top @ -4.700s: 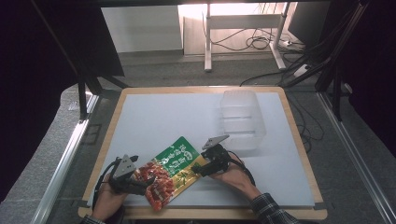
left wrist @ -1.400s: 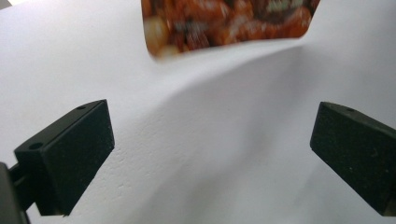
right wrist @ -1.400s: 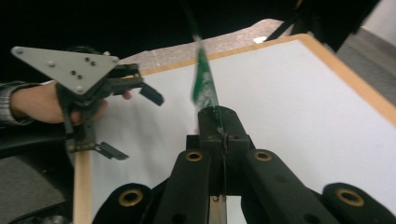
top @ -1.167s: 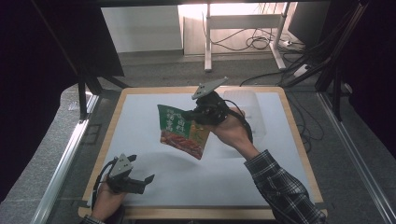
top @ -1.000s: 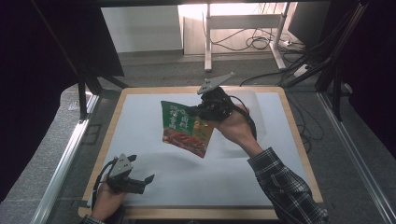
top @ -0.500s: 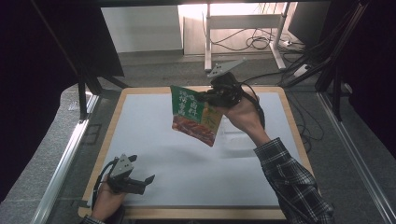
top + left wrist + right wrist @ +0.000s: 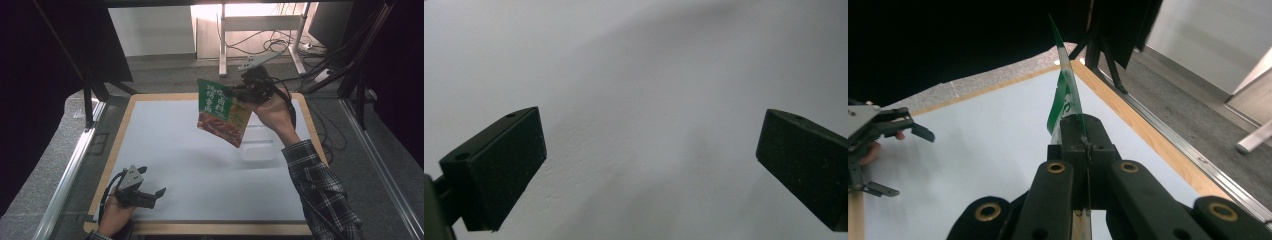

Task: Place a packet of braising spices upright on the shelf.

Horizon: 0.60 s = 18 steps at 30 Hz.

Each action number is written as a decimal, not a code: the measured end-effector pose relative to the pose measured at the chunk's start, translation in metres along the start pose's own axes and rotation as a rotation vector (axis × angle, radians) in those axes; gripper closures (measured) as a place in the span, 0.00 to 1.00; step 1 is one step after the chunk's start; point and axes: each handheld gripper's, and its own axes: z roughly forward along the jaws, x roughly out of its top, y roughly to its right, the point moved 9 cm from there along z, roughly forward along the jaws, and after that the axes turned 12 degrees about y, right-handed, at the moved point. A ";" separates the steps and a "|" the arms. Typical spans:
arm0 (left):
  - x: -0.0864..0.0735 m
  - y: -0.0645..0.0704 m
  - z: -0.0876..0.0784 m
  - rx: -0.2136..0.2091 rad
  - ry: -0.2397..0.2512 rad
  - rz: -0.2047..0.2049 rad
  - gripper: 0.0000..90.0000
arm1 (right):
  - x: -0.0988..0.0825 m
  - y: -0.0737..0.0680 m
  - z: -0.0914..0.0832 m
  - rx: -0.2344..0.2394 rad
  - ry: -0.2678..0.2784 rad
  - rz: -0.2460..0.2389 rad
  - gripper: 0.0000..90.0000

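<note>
The white table mat (image 7: 200, 165) with its wooden rim is the landmark here. At the mat's near left corner, a hand holds the left gripper (image 7: 150, 196) low over the mat, pointing toward the mat's middle. In the left gripper view its two black jaws stand wide apart with bare white mat between them; each jaw is cut off by the picture's edge, so their full length cannot be seen. The left hand itself is partly cut off at the bottom of the high view.

Past the mat's middle, toward its far right part, a clear plastic container (image 7: 260, 145) sits on the mat. It is hard to make out: see-through, pale against the white, and partly hidden behind the raised bag and the right forearm in a plaid sleeve.

Above the mat's far edge, the right gripper (image 7: 235, 93) holds a green and red snack bag (image 7: 222, 112) in the air, well clear of the mat. The jaws are pressed together on the bag's upper right edge. In the right gripper view the bag (image 7: 1064, 95) appears edge-on as a thin green sliver rising from the clamped jaws, so its printing cannot be read there; the jaw tips hide where they pinch it. The bag hangs tilted, its lower corner above the container.

The mat's middle and left are open. Beyond the far rim lie floor, desk legs and cables.
</note>
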 end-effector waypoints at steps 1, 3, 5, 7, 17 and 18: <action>0.000 0.000 0.000 0.000 -0.001 0.000 0.00 | -0.001 0.002 -0.001 -0.006 -0.004 -0.003 1.00; 0.000 0.000 0.000 0.000 -0.001 0.001 0.00 | -0.004 0.007 -0.004 -0.019 -0.011 -0.006 1.00; 0.000 0.000 0.000 0.000 -0.002 0.001 0.00 | -0.006 0.012 -0.007 -0.030 -0.016 -0.005 1.00; -0.001 0.000 0.000 0.000 -0.003 0.001 0.00 | -0.008 0.016 -0.011 -0.040 -0.019 -0.004 1.00; -0.001 0.000 0.001 0.001 -0.008 0.002 0.00 | -0.027 0.039 -0.033 -0.091 -0.041 0.023 1.00; -0.001 0.000 0.001 0.001 -0.008 0.002 0.00 | -0.027 0.039 -0.033 -0.091 -0.041 0.023 1.00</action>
